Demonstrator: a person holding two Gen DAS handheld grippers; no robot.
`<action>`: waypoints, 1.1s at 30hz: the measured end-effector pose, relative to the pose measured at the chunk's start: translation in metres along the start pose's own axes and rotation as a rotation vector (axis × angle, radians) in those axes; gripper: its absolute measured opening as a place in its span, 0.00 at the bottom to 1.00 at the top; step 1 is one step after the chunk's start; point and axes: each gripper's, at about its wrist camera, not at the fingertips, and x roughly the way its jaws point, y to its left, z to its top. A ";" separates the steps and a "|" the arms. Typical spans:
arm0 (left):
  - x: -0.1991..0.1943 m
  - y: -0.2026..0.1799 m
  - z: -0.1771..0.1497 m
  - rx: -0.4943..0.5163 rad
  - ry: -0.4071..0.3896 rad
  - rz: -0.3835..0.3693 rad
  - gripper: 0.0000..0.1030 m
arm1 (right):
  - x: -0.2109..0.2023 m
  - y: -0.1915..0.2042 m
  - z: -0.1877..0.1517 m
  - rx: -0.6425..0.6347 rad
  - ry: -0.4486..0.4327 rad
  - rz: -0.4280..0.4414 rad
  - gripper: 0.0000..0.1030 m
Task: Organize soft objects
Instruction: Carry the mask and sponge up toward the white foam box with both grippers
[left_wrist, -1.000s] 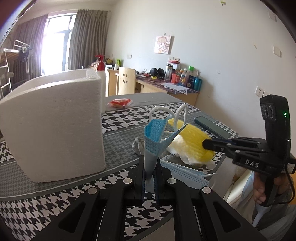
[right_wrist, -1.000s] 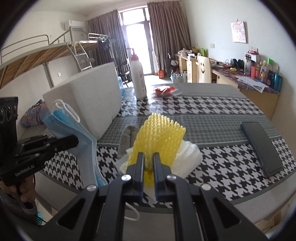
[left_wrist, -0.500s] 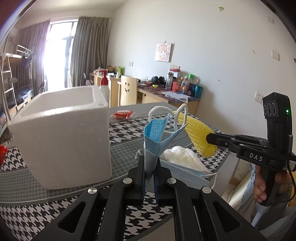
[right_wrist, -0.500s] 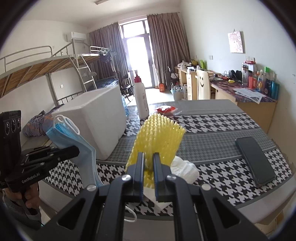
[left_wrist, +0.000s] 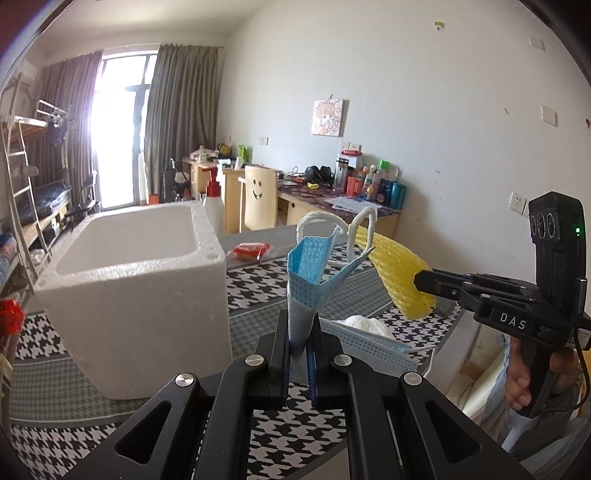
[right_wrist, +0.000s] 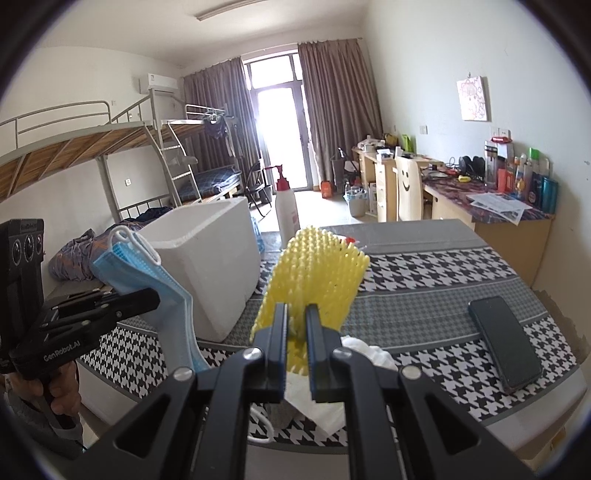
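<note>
Tongs over mask (base hidden)

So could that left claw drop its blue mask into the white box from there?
Probably yes: the foam box stands open-topped, close beside the left claw, which pinches the blue mask above the table; nothing lies between them.

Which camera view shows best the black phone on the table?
The right wrist view shows it best: the black phone lies in full sight, flat on the houndstooth tablecloth, to the right of the yellow foam net. In the left wrist view the phone is almost wholly hidden behind the right gripper and the net.
</note>
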 end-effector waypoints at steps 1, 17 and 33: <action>0.000 0.000 0.002 0.002 -0.003 0.001 0.08 | 0.000 0.000 0.001 -0.001 -0.003 -0.001 0.11; -0.004 0.002 0.032 0.027 -0.074 0.042 0.08 | 0.000 -0.001 0.021 -0.022 -0.073 0.008 0.11; -0.015 0.011 0.056 -0.001 -0.157 0.105 0.08 | -0.003 0.006 0.043 -0.040 -0.134 0.029 0.11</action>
